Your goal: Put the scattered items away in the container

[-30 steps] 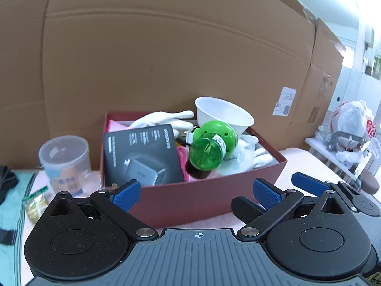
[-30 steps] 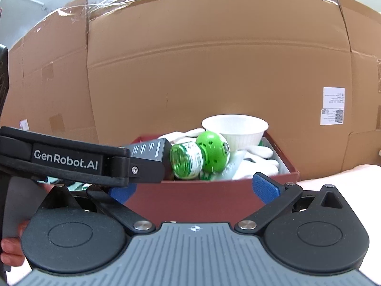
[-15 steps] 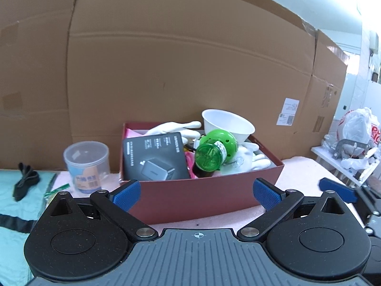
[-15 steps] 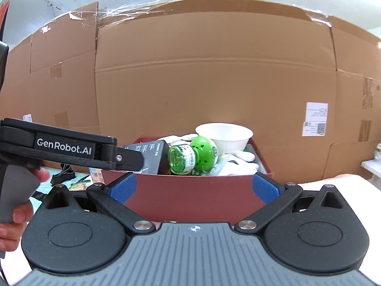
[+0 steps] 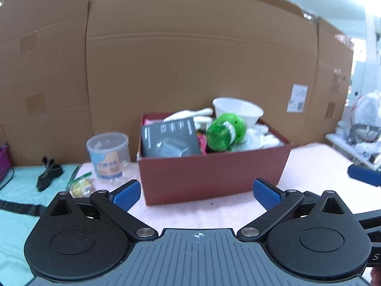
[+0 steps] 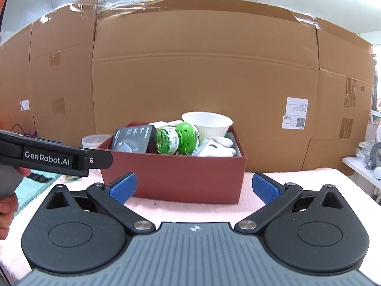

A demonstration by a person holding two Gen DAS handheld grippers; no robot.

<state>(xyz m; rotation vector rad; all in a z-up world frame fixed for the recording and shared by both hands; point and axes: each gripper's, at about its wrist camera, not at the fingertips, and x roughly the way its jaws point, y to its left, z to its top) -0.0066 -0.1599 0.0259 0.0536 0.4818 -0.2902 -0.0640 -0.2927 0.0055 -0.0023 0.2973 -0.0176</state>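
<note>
At the bottom of each view, the left gripper [image 5: 197,194] and right gripper [image 6: 194,187] are hanging with blue pads spread wide, gripping nothing. Just beyond, at centre frame, a red box [image 5: 212,176] is sitting on pink cloth [image 5: 309,166], holding a grey carton [image 5: 170,140], green bottle [image 5: 219,137] and white bowl [image 5: 238,110]. A clear tub [image 5: 108,156] is standing outside, left of the box. Cardboard [image 6: 202,66] is filling the background.

Table w/ pink cloth [image 5: 214,214] carries red box [image 5: 212,178]; clear tub [image 5: 108,157] & wrapped snack [image 5: 79,187] beside it; black strap [image 5: 48,172] on teal mat [image 5: 14,190].
</note>
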